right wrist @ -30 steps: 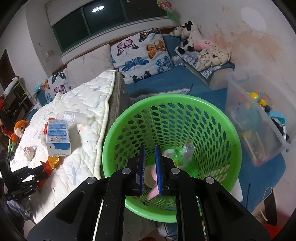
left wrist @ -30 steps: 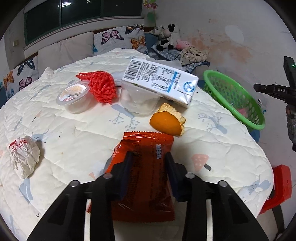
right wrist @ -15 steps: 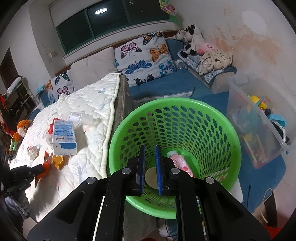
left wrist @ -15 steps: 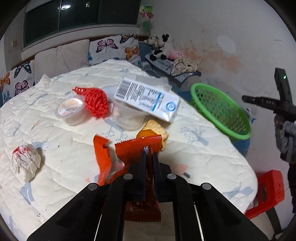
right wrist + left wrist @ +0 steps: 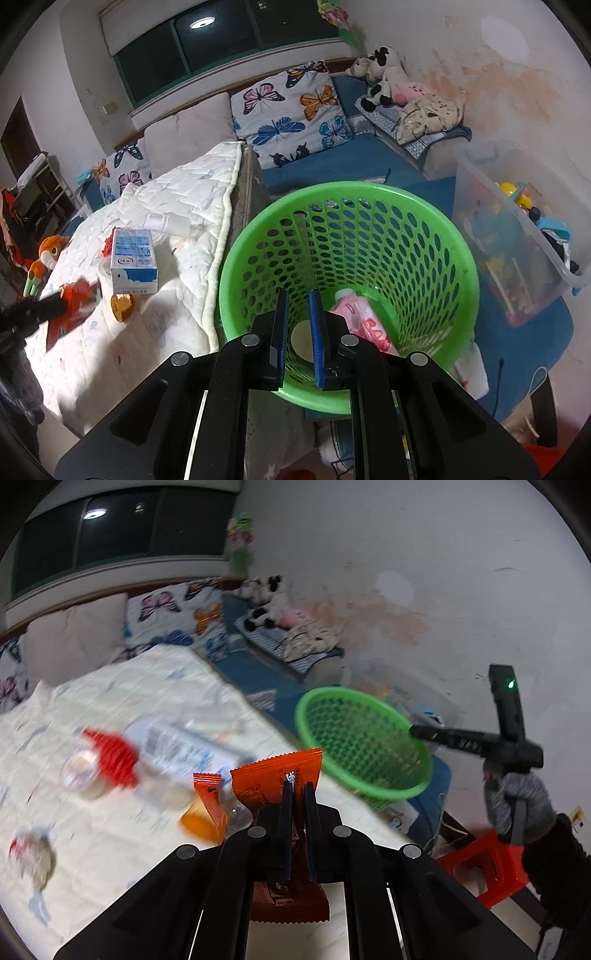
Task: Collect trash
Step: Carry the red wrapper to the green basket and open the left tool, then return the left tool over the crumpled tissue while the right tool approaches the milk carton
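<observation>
My left gripper [image 5: 297,786] is shut on an orange-red snack wrapper [image 5: 273,771] and holds it above the quilted table [image 5: 110,849]. On the table lie a milk carton [image 5: 184,746], an orange peel [image 5: 199,819], a red net [image 5: 114,757], a plastic cup [image 5: 79,771] and a crumpled paper [image 5: 33,856]. My right gripper [image 5: 297,295] is shut on nothing and hangs over the green basket [image 5: 369,229], which holds a pink bottle [image 5: 362,317] and a round lid [image 5: 301,338]. The basket [image 5: 354,738] stands beyond the table's right edge.
A red stool [image 5: 480,860] stands on the floor by the gloved hand [image 5: 517,794]. A clear plastic bin [image 5: 517,229] of toys sits right of the basket. A clear bottle [image 5: 166,223] lies on the table's far side. Butterfly pillows and plush toys line the back.
My left gripper closed on the wrapper, lifted it off the table and swung toward the basket. The right gripper stayed over the basket, where the pink bottle came to rest.
</observation>
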`<state>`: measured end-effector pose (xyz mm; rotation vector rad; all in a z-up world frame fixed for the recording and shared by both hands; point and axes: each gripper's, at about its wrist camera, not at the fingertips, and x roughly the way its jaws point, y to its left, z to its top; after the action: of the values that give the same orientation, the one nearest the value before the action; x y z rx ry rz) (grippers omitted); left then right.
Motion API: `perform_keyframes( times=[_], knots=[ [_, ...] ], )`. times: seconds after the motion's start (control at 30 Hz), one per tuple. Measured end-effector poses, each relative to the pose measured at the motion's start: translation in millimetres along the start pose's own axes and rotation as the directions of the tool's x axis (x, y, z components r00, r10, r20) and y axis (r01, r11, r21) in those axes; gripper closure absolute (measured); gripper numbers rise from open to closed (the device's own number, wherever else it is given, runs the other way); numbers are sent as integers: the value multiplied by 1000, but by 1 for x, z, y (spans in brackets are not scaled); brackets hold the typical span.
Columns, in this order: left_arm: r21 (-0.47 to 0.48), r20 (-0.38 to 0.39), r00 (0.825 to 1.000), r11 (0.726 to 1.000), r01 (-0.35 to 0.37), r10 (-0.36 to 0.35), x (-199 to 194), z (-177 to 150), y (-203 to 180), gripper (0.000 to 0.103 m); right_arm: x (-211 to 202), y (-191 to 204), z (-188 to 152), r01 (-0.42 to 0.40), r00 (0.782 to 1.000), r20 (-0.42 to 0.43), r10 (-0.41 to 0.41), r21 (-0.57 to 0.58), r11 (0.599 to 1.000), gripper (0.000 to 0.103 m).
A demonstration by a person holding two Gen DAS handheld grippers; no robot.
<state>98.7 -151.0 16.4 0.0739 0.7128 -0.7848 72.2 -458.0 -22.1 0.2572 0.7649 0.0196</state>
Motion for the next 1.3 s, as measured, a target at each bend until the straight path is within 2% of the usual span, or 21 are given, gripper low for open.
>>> perform_keyframes(
  times=[0.1, 0.2, 0.3, 0.4, 0.5, 0.6, 0.77, 0.87, 0.93, 0.97, 1.0, 1.3],
  knots=[
    [20, 3, 999, 999, 35, -35, 13, 15, -16, 97, -3, -6, -4, -1, 1000, -5, 1, 5, 1000, 88],
    [42, -2, 998, 997, 71, -70, 31, 31, -33, 97, -6, -10, -8, 2, 1000, -4, -2, 7, 1000, 76],
    [62, -13, 995, 993, 102, -102, 50, 45, -49, 97, -8, -14, -13, 2, 1000, -7, -2, 4, 1000, 74],
    [75, -27, 992, 989, 124, -122, 70, 55, -61, 97, -12, -18, -17, 11, 1000, 3, -11, -2, 1000, 59],
    [89, -49, 990, 987, 137, -133, 94, 63, -73, 97, -16, -22, -20, 15, 1000, 16, -15, -2, 1000, 54],
    [82, -73, 987, 985, 150, -144, 116, 68, -80, 97, -21, -28, -23, 17, 999, 27, -17, 4, 1000, 41],
    [83, -109, 983, 984, 156, -147, 145, 73, -91, 95, -26, -32, -28, 35, 998, 47, -35, -9, 999, 28],
    [75, -119, 982, 985, 158, -148, 157, 73, -96, 87, -26, -32, -32, 52, 997, 53, -51, -17, 999, 22],
    [58, -126, 981, 986, 158, -150, 164, 73, -98, 73, -26, -31, -34, 55, 997, 54, -54, -22, 998, 22],
    [54, -124, 982, 987, 153, -146, 165, 72, -97, 57, -25, -30, -35, 57, 997, 53, -56, -24, 998, 22],
    [56, -108, 985, 988, 142, -135, 163, 71, -97, 54, -24, -29, -35, 59, 997, 53, -58, -26, 998, 21],
    [45, -69, 993, 994, 99, -95, 129, 56, -75, 54, -21, -13, -34, 26, 998, 65, -24, -35, 999, 16]
  ],
)
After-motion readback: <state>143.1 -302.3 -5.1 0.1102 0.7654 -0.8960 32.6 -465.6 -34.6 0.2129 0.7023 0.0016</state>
